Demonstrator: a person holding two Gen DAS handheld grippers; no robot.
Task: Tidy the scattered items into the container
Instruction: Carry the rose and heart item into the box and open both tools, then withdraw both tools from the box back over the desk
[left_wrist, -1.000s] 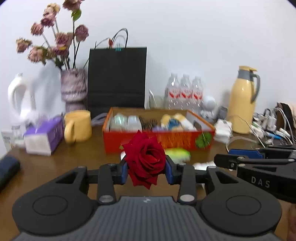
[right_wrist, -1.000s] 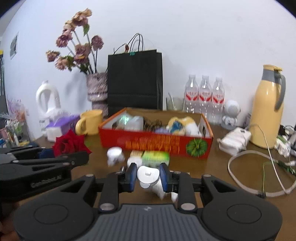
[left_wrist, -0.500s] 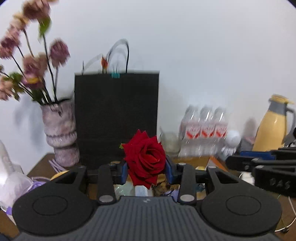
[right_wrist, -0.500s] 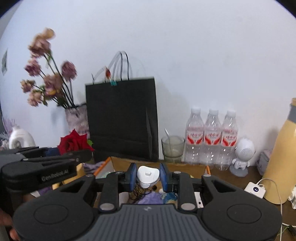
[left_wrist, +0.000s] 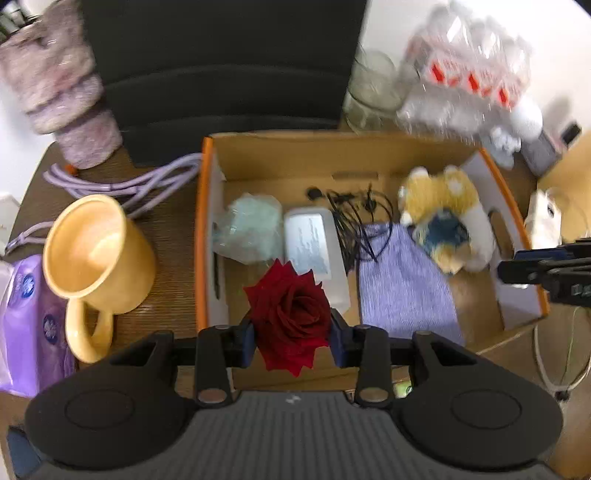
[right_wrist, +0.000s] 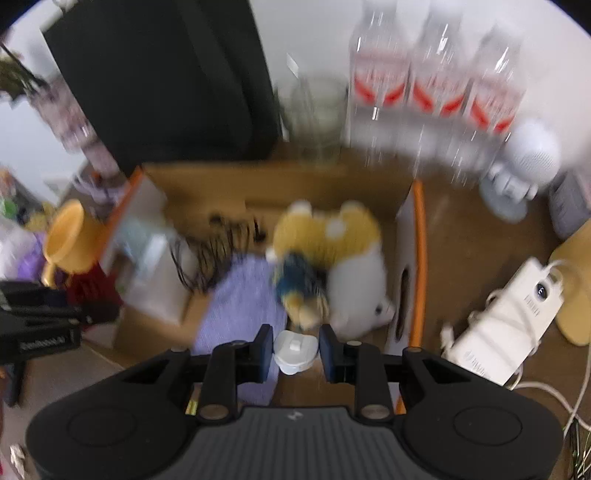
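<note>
2 grippers are over the orange-edged cardboard box at the back of the desk, both pointing steeply down into it. The left gripper is clenched on a red rose, which hangs above the box's front-left part, just in front of a grey case. The right gripper grips a small white cap-like piece above the front of the box, near a plush toy and a purple cloth. A yellow mug stands just left of the box; 3 water bottles line the back edge.
</note>
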